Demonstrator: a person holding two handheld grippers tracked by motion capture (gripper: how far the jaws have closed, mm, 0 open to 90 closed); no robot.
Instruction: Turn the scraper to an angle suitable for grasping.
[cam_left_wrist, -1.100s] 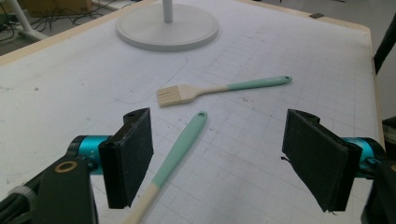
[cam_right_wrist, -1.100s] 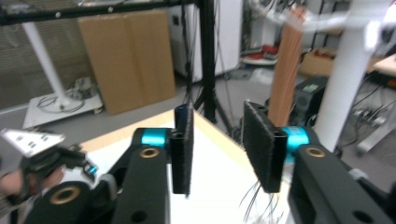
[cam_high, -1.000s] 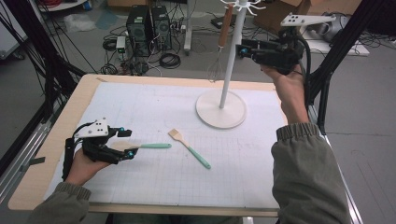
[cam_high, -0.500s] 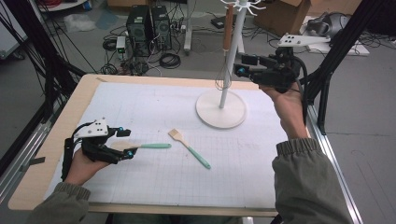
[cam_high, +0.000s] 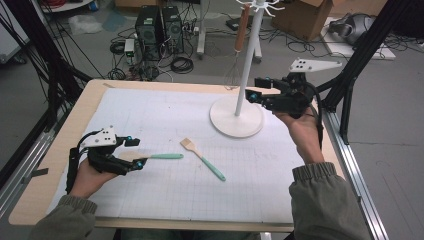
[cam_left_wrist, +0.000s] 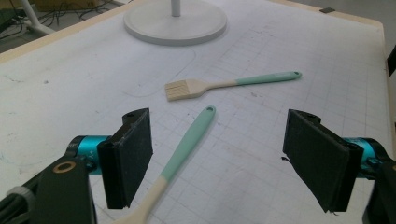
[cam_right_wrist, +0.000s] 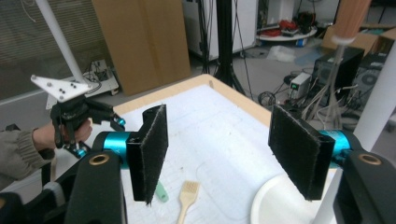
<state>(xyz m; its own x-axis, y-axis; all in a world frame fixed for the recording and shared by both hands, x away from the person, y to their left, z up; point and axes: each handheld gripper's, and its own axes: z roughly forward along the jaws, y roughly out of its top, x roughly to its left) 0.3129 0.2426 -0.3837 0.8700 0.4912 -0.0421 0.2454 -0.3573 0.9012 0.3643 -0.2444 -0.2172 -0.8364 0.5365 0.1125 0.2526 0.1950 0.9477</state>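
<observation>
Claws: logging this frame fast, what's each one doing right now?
Left claw: open, straddling the teal-handled utensil on the mat, pads not touching it.
Right claw: open and empty beside the white stand, jaws just been opening.

- Left gripper (cam_left_wrist: 217, 161): two black padded jaws rise from the bottom edge and stand wide apart; teal collars sit behind each pad.
- Spatula (cam_left_wrist: 180, 156): mint-green handle with a hanging hole at the far end, pale wooden section toward the bottom edge. It lies flat on the table between the jaws, closer to the left-hand pad; neither pad presses on it.
- Pastry brush (cam_left_wrist: 224, 84): tan bristle head, mint-green handle, lying flat just beyond the spatula's far end, clear of it.
- White round stand base (cam_left_wrist: 175, 25): at the top of the frame, with a white pole rising from its centre.
- Table (cam_left_wrist: 70, 93): white gridded mat, wooden rim showing at the far edge.
</observation>
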